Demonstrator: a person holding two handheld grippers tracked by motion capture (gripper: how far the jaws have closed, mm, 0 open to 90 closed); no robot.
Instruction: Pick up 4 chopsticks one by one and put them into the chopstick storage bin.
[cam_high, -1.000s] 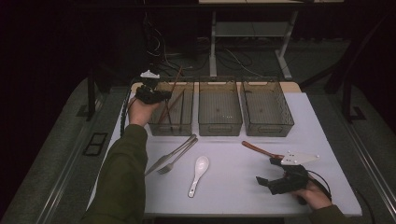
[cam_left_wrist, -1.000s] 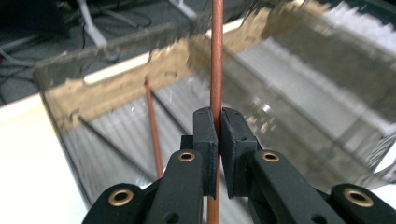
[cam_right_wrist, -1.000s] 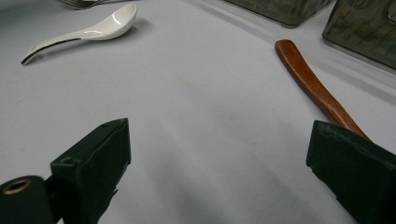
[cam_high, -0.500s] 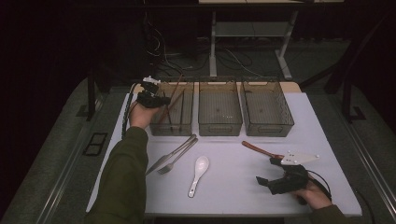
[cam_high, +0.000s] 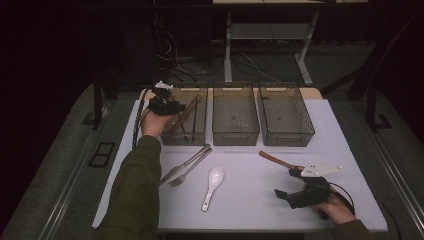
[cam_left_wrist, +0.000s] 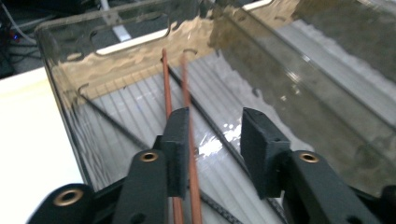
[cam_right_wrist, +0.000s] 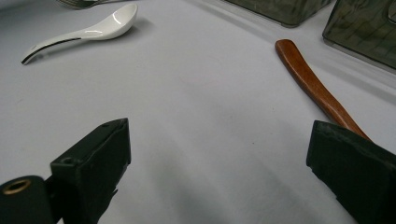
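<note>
The left gripper (cam_left_wrist: 212, 140), jaws just parting, drops chopsticks (cam_left_wrist: 187, 98) into the left bin (cam_high: 200, 131); knife, fork, spoon (cam_high: 212, 181) and wooden tool (cam_right_wrist: 310, 81) wait by the wide-open right gripper (cam_right_wrist: 224, 163).

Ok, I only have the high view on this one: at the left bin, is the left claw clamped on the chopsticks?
Observer: No. The left gripper view shows the left claw has just been opening; the two brown chopsticks lie between its jaws, against one pad, with a gap to the other.
Operator: Where do they point?
Observer: Into the clear bin, far ends near its end wall.
Operator: And the right claw?
Observer: The right claw is wide open over the table, nothing between its jaws; a wooden handle runs past one jaw.
</note>
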